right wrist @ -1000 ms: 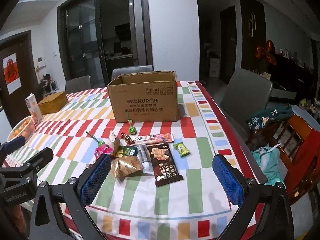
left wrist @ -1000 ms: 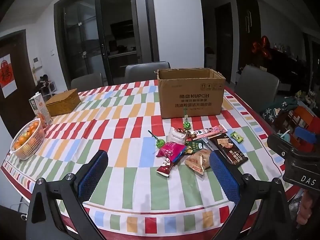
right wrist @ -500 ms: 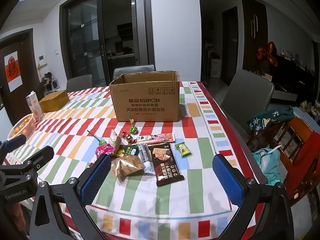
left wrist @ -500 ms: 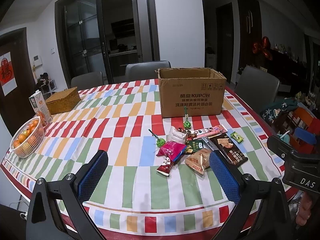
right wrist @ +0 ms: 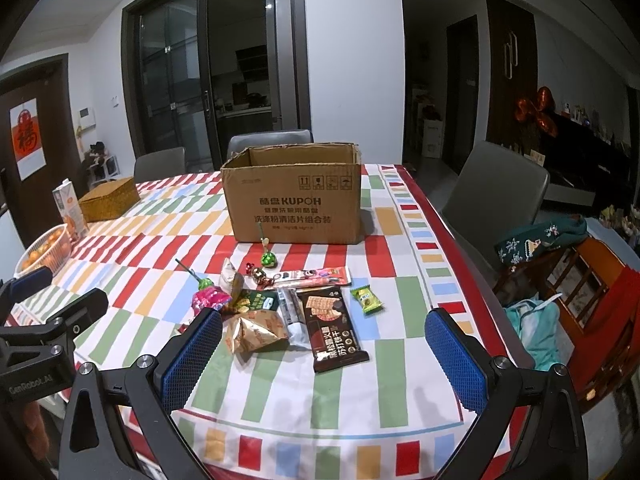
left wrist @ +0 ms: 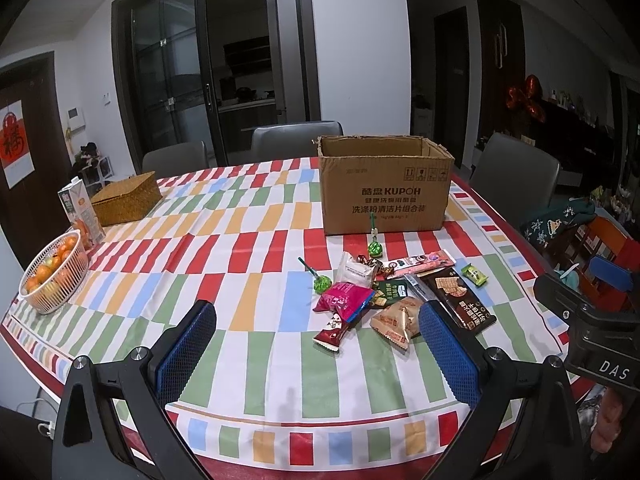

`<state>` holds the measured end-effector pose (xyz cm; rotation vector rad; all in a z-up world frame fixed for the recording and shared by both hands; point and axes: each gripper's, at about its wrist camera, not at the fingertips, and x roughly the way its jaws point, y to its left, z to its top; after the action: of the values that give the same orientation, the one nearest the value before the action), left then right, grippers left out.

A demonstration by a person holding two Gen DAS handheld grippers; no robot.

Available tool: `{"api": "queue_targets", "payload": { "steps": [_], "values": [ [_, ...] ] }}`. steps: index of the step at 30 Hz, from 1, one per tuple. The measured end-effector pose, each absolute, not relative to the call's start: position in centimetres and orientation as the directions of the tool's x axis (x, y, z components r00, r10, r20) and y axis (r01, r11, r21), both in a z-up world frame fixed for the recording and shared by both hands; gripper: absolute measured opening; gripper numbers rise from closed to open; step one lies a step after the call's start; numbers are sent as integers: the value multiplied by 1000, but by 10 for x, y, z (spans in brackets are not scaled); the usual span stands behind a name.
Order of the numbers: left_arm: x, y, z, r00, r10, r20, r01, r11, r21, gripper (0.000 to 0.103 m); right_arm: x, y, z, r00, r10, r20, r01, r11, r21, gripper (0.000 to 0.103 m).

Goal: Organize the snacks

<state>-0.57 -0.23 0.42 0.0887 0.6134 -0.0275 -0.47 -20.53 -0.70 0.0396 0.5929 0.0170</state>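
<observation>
Barely begun, judging by the snacks (right wrist: 288, 312) all scattered on the tablecloth (right wrist: 280, 392) just in front of the open cardboard box (right wrist: 294, 200), with left gripper (left wrist: 316, 344) and right gripper (right wrist: 324, 356) both spread wide, empty, short of the pile.

Checked table (left wrist: 256, 344) with snack pile (left wrist: 394, 292), cardboard box (left wrist: 386, 188), fruit basket (left wrist: 54, 276).

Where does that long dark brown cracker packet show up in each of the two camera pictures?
Left wrist view: dark brown cracker packet lies right of centre, at the right edge of the snack pile.
Right wrist view: the packet lies near the centre, between the open fingers.
Shared landmark: the cardboard box behind the pile.
</observation>
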Motion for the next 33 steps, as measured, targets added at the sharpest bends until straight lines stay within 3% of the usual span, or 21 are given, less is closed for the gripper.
{"api": "queue_targets", "payload": {
  "steps": [33],
  "values": [
    [-6, 0, 3, 814, -5, -581, 53, 996, 65, 103, -5, -202, -8, 826, 27, -563, -8, 999, 36, 102]
  ]
}}
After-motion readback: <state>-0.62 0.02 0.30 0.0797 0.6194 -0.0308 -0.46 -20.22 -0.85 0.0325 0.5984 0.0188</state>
